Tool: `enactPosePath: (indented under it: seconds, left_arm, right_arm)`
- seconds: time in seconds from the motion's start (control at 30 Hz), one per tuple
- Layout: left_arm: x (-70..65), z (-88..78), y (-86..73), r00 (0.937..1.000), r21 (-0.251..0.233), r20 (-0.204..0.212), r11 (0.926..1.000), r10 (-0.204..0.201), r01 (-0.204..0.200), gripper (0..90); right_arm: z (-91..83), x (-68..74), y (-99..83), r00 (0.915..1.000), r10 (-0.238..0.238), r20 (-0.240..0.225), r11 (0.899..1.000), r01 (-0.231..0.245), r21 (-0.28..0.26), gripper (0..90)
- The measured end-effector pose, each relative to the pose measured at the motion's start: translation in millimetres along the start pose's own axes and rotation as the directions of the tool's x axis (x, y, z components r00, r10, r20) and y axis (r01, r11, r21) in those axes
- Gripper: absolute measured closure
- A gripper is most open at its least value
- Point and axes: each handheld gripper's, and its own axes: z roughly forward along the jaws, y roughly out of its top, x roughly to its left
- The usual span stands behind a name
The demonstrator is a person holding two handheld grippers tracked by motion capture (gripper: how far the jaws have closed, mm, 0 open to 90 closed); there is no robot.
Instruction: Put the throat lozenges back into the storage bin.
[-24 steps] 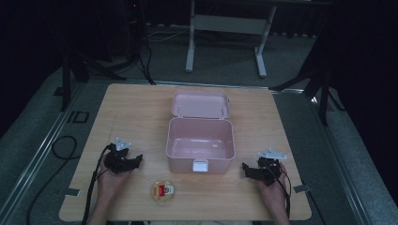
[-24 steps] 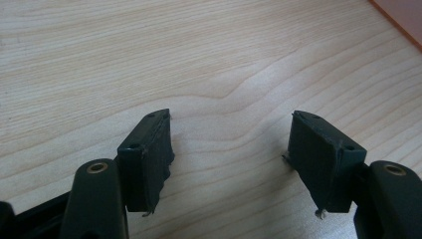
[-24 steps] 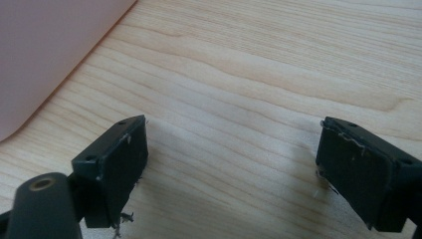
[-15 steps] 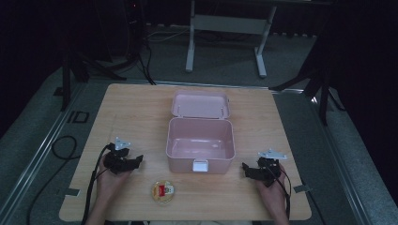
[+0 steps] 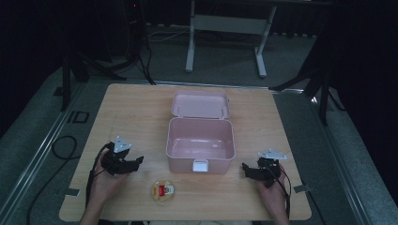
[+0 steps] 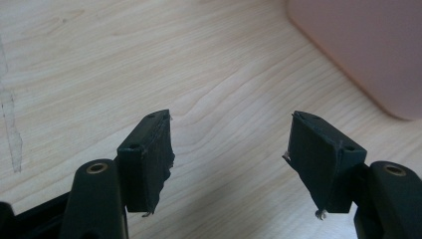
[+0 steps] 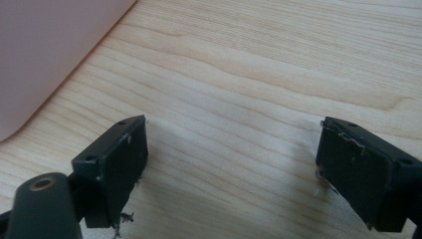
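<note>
Left tongs unmoved; box cropped

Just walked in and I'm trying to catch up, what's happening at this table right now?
A person sits at a wooden table with a tool in each hand. The left tool and right tool rest on the table on either side of an open pink box, jaws apart and holding nothing. The box looks empty, its lid folded back. A small round packaged item lies untouched near the front edge.
</note>
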Motion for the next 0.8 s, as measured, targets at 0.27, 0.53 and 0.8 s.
enactPosePath:
  seconds: [0.27,0.53,0.8]
  left_arm:
    - [-4.8,-6.3,1.1,0.9974,0.024,0.070,0.9995,0.019,-0.021,33.4]
    - [-12.2,-14.1,5.1,0.9933,0.047,0.091,0.9960,0.071,-0.076,32.6]
    - [-16.1,-20.7,9.2,0.9907,0.069,0.097,0.9923,0.096,-0.103,31.6]
  right_arm:
    - [0.0,0.1,-0.1,1.0000,0.000,0.000,1.000,0.000,0.000,12.8]
    - [0.0,0.1,-0.1,1.0000,-0.001,0.000,1.000,0.001,0.000,12.8]
    - [0.0,0.1,-0.1,1.0000,-0.001,0.000,1.000,0.001,0.000,12.8]
